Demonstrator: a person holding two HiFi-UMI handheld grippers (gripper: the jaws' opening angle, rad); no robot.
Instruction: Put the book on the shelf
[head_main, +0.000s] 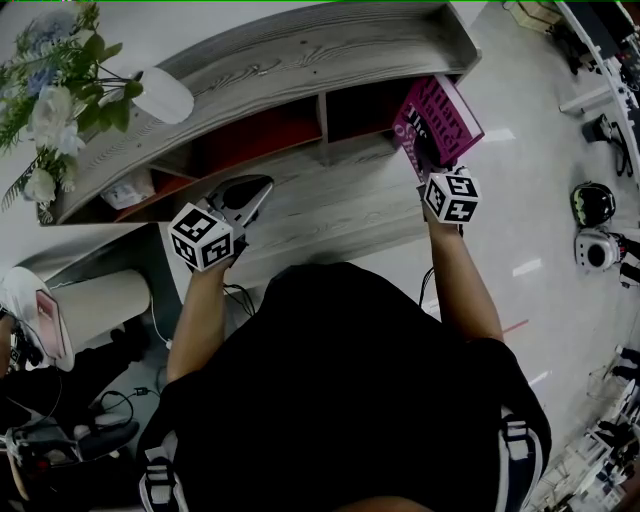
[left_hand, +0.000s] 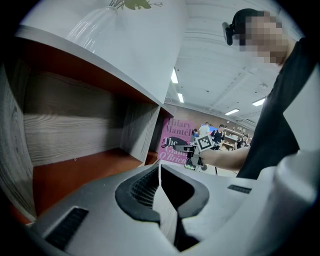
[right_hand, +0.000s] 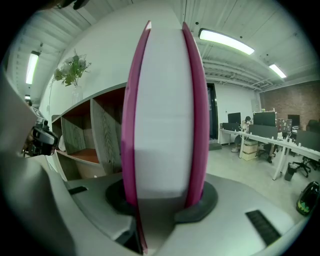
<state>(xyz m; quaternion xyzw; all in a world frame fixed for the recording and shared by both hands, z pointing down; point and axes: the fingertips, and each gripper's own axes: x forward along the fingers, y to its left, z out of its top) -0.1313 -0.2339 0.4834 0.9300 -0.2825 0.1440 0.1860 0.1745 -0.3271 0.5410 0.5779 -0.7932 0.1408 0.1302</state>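
Observation:
A magenta book (head_main: 437, 128) with white and black title print is held upright in my right gripper (head_main: 428, 172), at the right end of the grey wooden shelf (head_main: 300, 60), in front of its right compartment. In the right gripper view the book (right_hand: 165, 115) fills the middle, page edges facing me, with the jaws shut on its covers. The left gripper view shows the same book (left_hand: 176, 141) past the shelf divider. My left gripper (head_main: 252, 190) hovers over the lower shelf board in front of the middle compartment, its jaws shut on nothing.
The shelf compartments have red-brown floors (left_hand: 75, 172). A vase of flowers (head_main: 55, 100) and a white object (head_main: 163, 95) stand on the shelf top. A small box (head_main: 128, 188) lies in the left compartment. Helmets (head_main: 592, 205) lie on the floor at right.

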